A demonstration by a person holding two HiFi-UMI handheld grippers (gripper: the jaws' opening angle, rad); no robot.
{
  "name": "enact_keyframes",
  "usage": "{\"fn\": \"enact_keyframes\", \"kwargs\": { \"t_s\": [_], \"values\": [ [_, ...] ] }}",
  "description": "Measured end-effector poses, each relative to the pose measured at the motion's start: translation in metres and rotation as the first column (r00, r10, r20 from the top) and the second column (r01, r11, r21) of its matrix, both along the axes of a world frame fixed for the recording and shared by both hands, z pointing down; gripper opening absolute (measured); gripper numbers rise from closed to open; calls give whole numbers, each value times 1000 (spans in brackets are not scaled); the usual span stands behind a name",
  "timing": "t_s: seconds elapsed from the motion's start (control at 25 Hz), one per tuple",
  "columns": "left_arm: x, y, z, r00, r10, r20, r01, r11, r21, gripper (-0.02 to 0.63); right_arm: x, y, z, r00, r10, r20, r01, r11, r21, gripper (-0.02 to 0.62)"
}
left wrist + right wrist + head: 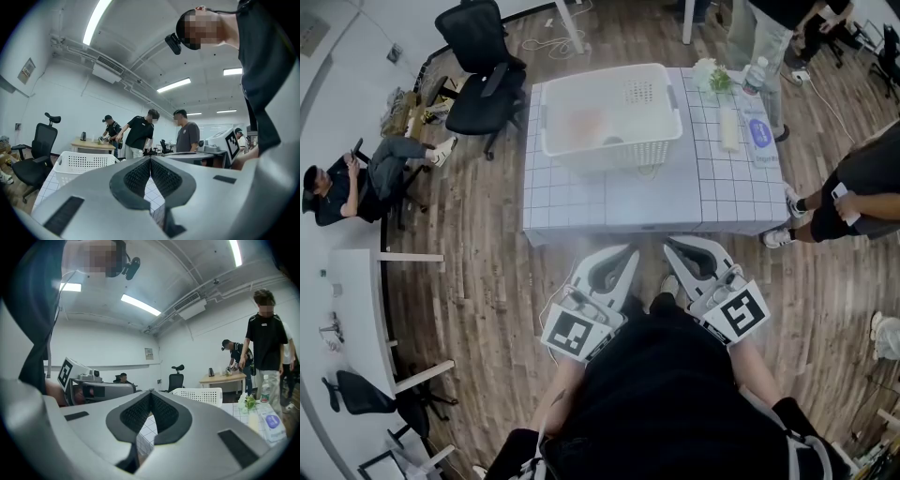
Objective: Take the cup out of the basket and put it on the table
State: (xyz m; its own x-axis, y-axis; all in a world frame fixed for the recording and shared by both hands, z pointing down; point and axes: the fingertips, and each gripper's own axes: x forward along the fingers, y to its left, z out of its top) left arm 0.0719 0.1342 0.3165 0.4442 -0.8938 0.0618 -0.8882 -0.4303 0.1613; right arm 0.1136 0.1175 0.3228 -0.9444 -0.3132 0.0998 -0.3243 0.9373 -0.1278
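A white plastic basket [609, 117] stands on the far half of the table [609, 202]. Through its wall a pale pinkish shape [586, 124] shows inside; it may be the cup, too blurred to be sure. Both grippers hang close to my body, short of the table's near edge and pointing at it. The left gripper [625, 251] is shut with nothing in it, and so is the right gripper [669, 246]. In the left gripper view the shut jaws [150, 158] point past the basket [77, 164]. In the right gripper view the shut jaws [150, 392] face the basket [199, 395].
On the table's right side are a water bottle [757, 73], small flowers [711, 75], a white roll [729, 127] and a blue-labelled pack [759, 133]. A black office chair [483, 75] stands at the far left. One person sits at left [356, 178]; another stands at right [862, 187].
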Motion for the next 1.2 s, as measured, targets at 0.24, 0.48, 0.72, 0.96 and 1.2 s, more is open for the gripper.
{"fn": "enact_keyframes", "kwargs": {
  "t_s": [0.24, 0.48, 0.72, 0.96, 1.2],
  "values": [
    [17, -6, 2, 1000, -23, -1, 23, 1000, -12, 11, 16, -6, 3, 1000, -11, -5, 11, 1000, -13, 15],
    [35, -8, 8, 999, -53, -3, 53, 998, -25, 11, 36, -12, 10, 999, -33, -11, 32, 999, -32, 15],
    [33, -10, 13, 998, -63, -2, 62, 997, -49, 11, 39, -23, 10, 1000, -11, -25, 12, 1000, 5, 15],
    [27, -21, 15, 999, -47, 5, 47, 998, -39, 11, 32, -27, 16, 1000, -7, -23, 6, 1000, -22, 15],
    [6, -37, 16, 1000, -26, 12, 27, 999, -34, 11, 10, -41, 13, 999, 9, -33, -9, 1000, -10, 15]
  ]
}}
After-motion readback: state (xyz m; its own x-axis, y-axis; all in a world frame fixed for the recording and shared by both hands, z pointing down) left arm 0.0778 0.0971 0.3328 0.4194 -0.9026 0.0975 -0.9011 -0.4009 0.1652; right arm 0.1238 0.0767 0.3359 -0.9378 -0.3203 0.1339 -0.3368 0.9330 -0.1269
